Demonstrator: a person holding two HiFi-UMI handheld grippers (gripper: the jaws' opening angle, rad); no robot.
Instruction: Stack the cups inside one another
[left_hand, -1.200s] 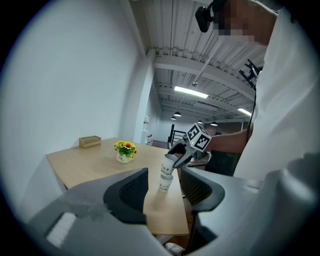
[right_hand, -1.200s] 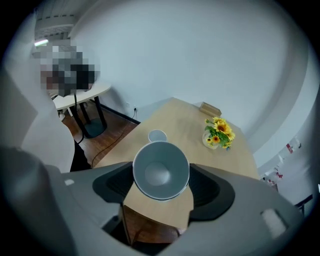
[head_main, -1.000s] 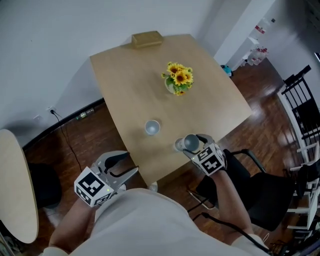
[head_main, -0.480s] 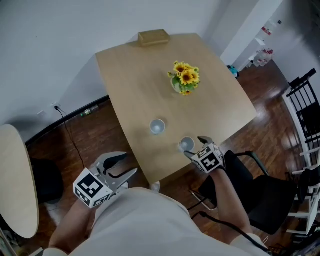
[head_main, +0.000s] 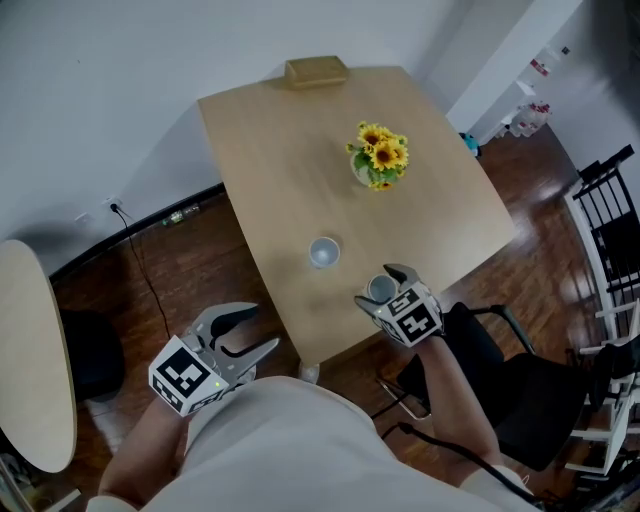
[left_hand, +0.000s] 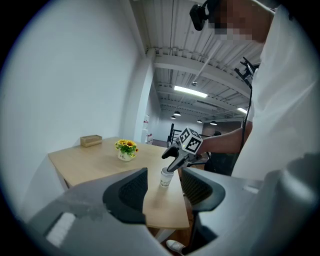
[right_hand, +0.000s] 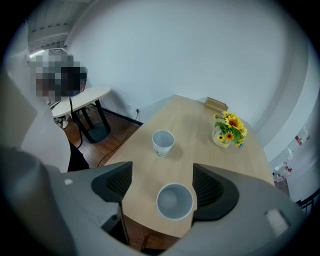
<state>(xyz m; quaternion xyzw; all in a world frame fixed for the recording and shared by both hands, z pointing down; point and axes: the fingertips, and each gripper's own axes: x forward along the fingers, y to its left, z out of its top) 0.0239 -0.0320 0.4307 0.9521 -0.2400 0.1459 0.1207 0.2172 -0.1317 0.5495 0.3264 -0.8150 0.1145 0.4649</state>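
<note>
Two white paper cups stand upright on the light wooden table (head_main: 270, 150). The far cup (head_main: 323, 252) (right_hand: 163, 142) is out in the middle. The near cup (head_main: 379, 290) (right_hand: 174, 201) (left_hand: 166, 177) sits close to the front edge. My right gripper (head_main: 383, 283) (right_hand: 162, 184) is open around it, with the cup nearer the right jaw and a clear gap on the left. My left gripper (head_main: 262, 328) (left_hand: 164, 182) is open and empty, held off the table's front left corner above the floor.
A vase of sunflowers (head_main: 379, 160) (right_hand: 228, 131) stands past the cups, with a small wooden box (head_main: 316, 71) at the far edge. A black chair (head_main: 520, 390) is on my right and a round table (head_main: 30, 370) on my left.
The near cup, tipped in the right gripper a second ago, now stands upright on the table between open jaws. The left gripper has stayed put.
</note>
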